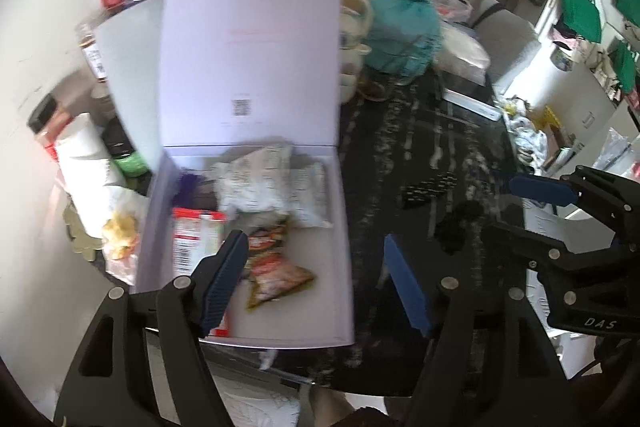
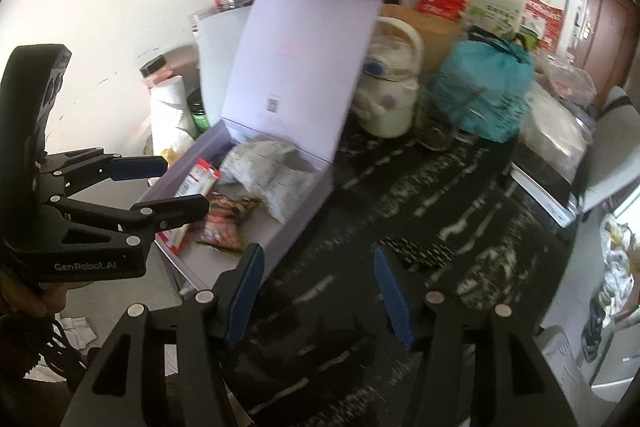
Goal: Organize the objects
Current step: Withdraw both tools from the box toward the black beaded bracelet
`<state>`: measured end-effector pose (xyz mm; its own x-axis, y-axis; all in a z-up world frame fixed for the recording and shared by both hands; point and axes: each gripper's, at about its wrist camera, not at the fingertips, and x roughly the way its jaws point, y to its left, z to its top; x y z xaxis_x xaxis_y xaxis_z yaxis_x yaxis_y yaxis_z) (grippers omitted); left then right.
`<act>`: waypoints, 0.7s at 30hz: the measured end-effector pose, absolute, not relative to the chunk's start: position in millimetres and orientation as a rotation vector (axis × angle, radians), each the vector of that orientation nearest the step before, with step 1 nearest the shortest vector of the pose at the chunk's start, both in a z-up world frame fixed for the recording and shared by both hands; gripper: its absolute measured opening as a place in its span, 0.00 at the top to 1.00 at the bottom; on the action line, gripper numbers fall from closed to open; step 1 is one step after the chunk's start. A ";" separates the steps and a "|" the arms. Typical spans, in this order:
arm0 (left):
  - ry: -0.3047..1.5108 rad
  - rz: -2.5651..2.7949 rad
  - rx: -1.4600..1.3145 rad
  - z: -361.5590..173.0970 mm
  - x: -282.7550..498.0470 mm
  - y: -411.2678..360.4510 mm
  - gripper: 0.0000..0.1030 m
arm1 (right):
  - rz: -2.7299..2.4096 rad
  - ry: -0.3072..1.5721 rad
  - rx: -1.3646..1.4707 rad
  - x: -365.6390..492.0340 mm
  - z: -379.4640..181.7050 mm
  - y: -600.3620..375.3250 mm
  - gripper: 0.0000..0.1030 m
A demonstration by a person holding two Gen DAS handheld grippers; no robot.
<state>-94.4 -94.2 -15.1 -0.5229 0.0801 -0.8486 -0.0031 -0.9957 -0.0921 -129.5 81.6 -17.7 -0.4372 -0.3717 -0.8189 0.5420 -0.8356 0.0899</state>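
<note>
Both grippers, left [image 1: 316, 279] and right [image 2: 318, 291], hang released and empty over the box [image 1: 344, 227], whose lid [image 1: 252, 59] stands propped open so the snack packets [image 1: 272, 187] can lie inside it

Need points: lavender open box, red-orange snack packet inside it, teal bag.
Lavender cardboard box [image 1: 248, 67], left wrist view, inside of raised lid.
Red-orange snack packet [image 1: 276, 271], left wrist view, packet's middle.
Teal fabric bag [image 2: 484, 95], right wrist view, bag's front.
</note>
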 end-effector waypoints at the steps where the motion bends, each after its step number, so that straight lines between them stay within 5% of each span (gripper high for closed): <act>1: -0.118 2.691 -1.510 -15.6 -94.9 -88.7 0.33 | -2.275 0.251 1.233 -128.3 -17.5 88.5 0.44; 21: -0.089 2.609 -1.513 -34.6 -109.0 47.7 0.33 | -2.304 0.205 1.319 -121.7 -39.2 220.3 0.44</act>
